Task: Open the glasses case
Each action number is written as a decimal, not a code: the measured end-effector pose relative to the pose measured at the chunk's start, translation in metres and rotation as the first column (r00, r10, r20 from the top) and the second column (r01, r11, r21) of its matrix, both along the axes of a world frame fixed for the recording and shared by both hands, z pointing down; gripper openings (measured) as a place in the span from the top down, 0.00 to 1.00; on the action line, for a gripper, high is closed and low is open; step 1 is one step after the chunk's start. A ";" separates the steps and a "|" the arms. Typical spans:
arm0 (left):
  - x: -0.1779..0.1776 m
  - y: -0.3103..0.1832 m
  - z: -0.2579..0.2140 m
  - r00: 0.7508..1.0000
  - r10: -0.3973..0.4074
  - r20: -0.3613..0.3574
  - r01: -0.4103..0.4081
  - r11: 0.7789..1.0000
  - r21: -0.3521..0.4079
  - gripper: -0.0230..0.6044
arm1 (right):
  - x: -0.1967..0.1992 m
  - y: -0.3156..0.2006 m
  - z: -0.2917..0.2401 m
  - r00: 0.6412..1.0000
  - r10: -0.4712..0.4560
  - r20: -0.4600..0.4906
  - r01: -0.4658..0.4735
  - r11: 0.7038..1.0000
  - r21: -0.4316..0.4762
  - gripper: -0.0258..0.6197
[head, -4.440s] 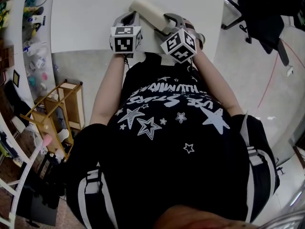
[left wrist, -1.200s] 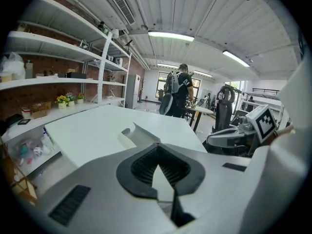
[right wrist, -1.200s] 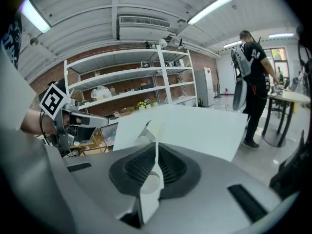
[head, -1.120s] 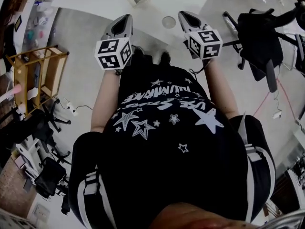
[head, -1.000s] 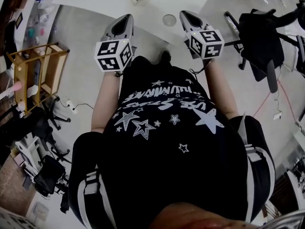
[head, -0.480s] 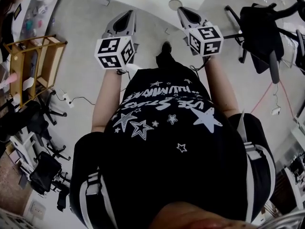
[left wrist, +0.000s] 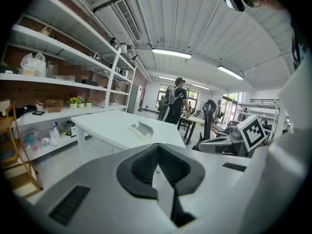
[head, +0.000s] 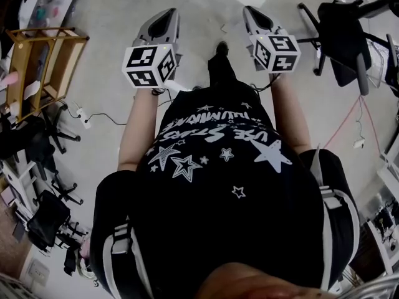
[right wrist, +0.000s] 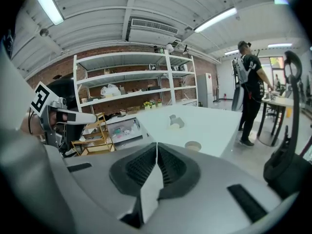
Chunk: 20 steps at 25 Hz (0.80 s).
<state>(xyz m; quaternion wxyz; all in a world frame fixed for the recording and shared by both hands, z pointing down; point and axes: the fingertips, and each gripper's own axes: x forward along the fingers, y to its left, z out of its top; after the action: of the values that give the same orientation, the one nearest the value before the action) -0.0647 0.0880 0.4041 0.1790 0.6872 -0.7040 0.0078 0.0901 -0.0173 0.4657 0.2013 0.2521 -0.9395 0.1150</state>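
Observation:
The glasses case (left wrist: 141, 129) lies open on the white table (left wrist: 107, 128), pale with its lid raised, well ahead of both grippers. The right gripper view shows the same case (right wrist: 176, 122) far off on the table (right wrist: 209, 126). My left gripper (left wrist: 157, 147) is shut with nothing between its pads. The right gripper (right wrist: 156, 145) is shut and empty too. In the head view both grippers, left (head: 163, 18) and right (head: 254, 16), are held side by side over bare floor in front of the person's body. The case is outside that view.
A black office chair (head: 346, 36) stands at the right and a wooden shelf unit (head: 37, 61) at the left. Wall shelving (left wrist: 58, 77) runs beside the table. A person with a backpack (right wrist: 251, 82) stands beyond the table. A round cap (right wrist: 193, 146) sits near the table's edge.
The person has backed away from the table, which has slid out past the top of the head view. Both grippers stayed shut and level in front of the body.

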 end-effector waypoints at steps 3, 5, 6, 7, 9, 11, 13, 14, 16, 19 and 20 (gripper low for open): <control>0.003 0.030 -0.002 1.000 0.002 -0.004 -0.002 1.000 0.013 0.94 | 0.008 0.029 -0.002 1.000 0.011 -0.013 -0.011 1.000 0.014 0.94; 0.006 0.047 -0.006 1.000 0.009 -0.009 -0.009 1.000 0.027 0.94 | 0.014 0.046 -0.005 1.000 0.020 -0.021 -0.019 1.000 0.025 0.94; 0.008 0.056 -0.010 1.000 0.014 -0.011 -0.013 0.999 0.036 0.94 | 0.017 0.055 -0.007 0.999 0.026 -0.022 -0.025 0.999 0.031 0.94; 0.010 0.064 -0.013 1.000 0.019 -0.011 -0.019 0.999 0.047 0.94 | 0.020 0.063 -0.010 0.999 0.032 -0.022 -0.031 0.999 0.037 0.95; 0.015 0.079 -0.021 1.000 0.030 -0.007 -0.029 0.997 0.069 0.94 | 0.026 0.079 -0.017 0.999 0.042 -0.015 -0.041 0.998 0.050 0.95; 0.021 0.093 -0.029 0.999 0.041 -0.001 -0.041 0.995 0.090 0.94 | 0.030 0.094 -0.025 0.999 0.042 -0.006 -0.042 0.997 0.069 0.95; 0.026 0.106 -0.032 0.999 0.054 0.002 -0.054 0.993 0.105 0.94 | 0.032 0.109 -0.036 0.999 0.034 -0.001 -0.034 0.994 0.103 0.95; 0.028 0.112 -0.033 0.998 0.061 0.002 -0.061 0.992 0.109 0.94 | 0.032 0.116 -0.040 1.000 0.030 -0.001 -0.030 0.992 0.121 0.95; 0.032 0.121 -0.031 0.997 0.074 -0.001 -0.074 0.991 0.110 0.94 | 0.033 0.129 -0.048 1.000 0.028 -0.001 -0.028 0.989 0.145 0.95; 0.037 0.129 -0.032 0.996 0.092 -0.009 -0.090 0.989 0.114 0.94 | 0.036 0.140 -0.057 0.999 0.033 -0.006 -0.032 0.987 0.161 0.95; 0.039 0.130 -0.034 0.995 0.098 -0.011 -0.096 0.988 0.118 0.94 | 0.038 0.143 -0.060 0.999 0.035 -0.008 -0.034 0.986 0.163 0.95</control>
<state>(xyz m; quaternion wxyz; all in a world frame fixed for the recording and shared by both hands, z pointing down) -0.0255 0.2181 0.3705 0.1437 0.7300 -0.6674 -0.0308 0.1281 0.1253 0.4061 0.1830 0.2845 -0.9402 0.0398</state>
